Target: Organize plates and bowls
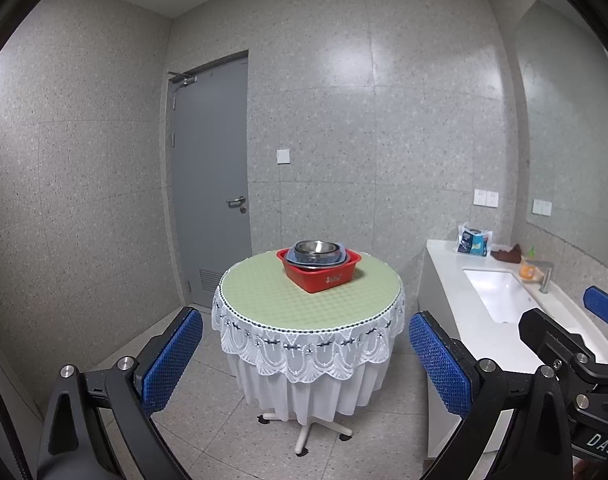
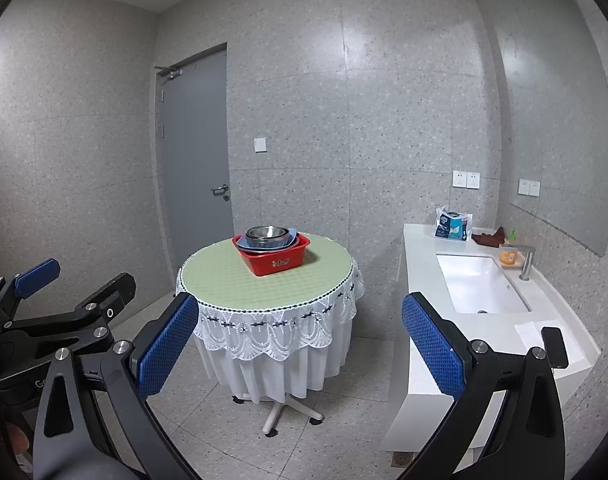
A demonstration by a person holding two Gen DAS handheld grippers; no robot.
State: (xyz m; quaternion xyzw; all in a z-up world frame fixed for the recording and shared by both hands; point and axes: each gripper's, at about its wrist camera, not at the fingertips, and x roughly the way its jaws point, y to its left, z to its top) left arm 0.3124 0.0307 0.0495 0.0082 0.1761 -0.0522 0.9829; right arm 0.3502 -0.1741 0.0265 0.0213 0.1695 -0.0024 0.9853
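Observation:
A red plastic basin (image 1: 323, 274) (image 2: 276, 258) stands on a round table (image 1: 264, 296) (image 2: 232, 276) with a green top and white lace cloth. In it lies a blue plate (image 1: 291, 257) (image 2: 284, 242) with stacked steel bowls (image 1: 316, 249) (image 2: 266, 234) on top. My left gripper (image 1: 305, 354) is open and empty, well short of the table. My right gripper (image 2: 300, 344) is open and empty too, beside it and equally far back. Each gripper shows at the edge of the other's view.
A white counter (image 2: 483, 332) with a sink (image 2: 475, 284), tap, tissue pack (image 2: 453, 224), orange bottle and brown cloth runs along the right wall. A sheet of paper lies on the counter's near end. A grey door (image 1: 212, 184) is behind the table. Tiled floor lies around.

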